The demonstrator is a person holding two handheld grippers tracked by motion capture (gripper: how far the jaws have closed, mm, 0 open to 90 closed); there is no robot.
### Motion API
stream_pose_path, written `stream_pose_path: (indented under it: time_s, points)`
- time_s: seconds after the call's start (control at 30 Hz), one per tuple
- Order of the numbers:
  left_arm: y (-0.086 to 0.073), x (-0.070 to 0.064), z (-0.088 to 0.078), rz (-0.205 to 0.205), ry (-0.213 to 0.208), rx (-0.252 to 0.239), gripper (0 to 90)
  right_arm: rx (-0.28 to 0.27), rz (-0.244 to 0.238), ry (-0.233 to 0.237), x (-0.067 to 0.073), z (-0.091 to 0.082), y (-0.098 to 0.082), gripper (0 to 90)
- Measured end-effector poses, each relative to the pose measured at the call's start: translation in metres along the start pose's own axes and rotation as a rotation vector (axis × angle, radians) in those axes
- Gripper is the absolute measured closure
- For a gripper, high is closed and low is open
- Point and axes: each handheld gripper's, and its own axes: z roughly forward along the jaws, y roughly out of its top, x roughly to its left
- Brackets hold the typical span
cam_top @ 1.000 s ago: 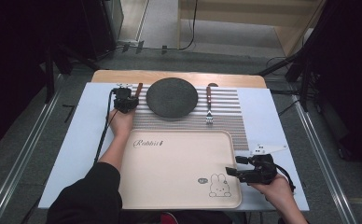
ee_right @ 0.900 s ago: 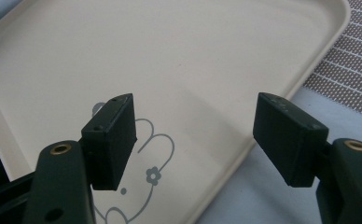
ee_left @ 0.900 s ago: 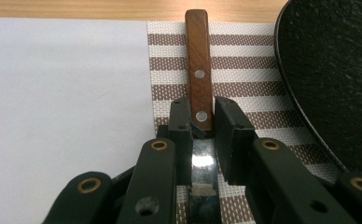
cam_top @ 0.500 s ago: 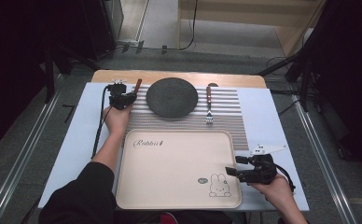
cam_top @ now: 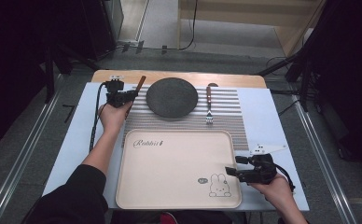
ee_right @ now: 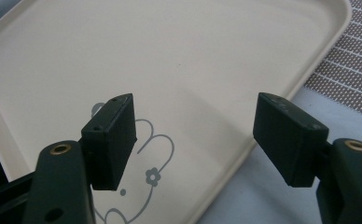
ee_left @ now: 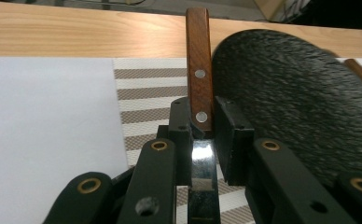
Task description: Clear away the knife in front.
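Note:
A knife with a brown wooden handle and shiny blade is clamped in my left gripper, handle pointing away. In the high view the left gripper is at the striped mat's far left corner, just left of the round black plate, and the knife handle slants up beyond it. A fork with a brown handle lies right of the plate. My right gripper hovers open over the cream tray's near right corner. Its pads stand wide apart above the rabbit print.
The striped placemat lies on a white sheet that covers the table. A wooden strip runs along the far edge. Dark floor and metal rails flank the table. The plate's rim is close to my left gripper.
My left gripper has risen a little with the knife held in it. The right gripper has stayed put over the tray corner.

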Motion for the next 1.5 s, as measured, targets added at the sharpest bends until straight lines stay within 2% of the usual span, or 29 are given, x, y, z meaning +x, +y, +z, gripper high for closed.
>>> stream_pose_path:
  time_s: [0.3, 0.63, 0.93, 1.0, 1.2, 1.3, 1.5]
  points:
    - [0.002, -0.012, -0.012, 0.037, -0.098, 0.024, 77.0, 0.002, 0.003, -0.002, 0.000, 0.000, 0.000, 29.0]
    - [0.000, -0.031, -0.021, 0.102, -0.165, 0.025, 77.0, 0.006, 0.006, -0.004, 0.000, 0.000, -0.001, 28.9]
    - [-0.004, -0.045, -0.028, 0.136, -0.250, 0.028, 77.0, 0.005, 0.003, -0.003, 0.000, 0.000, 0.000, 28.9]
    - [-0.006, -0.046, -0.029, 0.147, -0.252, 0.036, 77.0, 0.005, 0.002, -0.002, 0.000, 0.000, -0.001, 29.0]
    - [-0.009, -0.050, -0.037, 0.141, -0.307, 0.030, 77.0, 0.002, 0.002, -0.001, 0.000, 0.000, 0.000, 28.9]
    - [-0.012, -0.053, -0.041, 0.164, -0.316, 0.030, 77.0, 0.000, 0.000, 0.001, 0.000, 0.000, -0.001, 28.9]
    - [-0.018, -0.058, -0.050, 0.174, -0.347, 0.036, 77.0, 0.000, -0.001, 0.002, 0.000, 0.000, 0.000, 28.9]
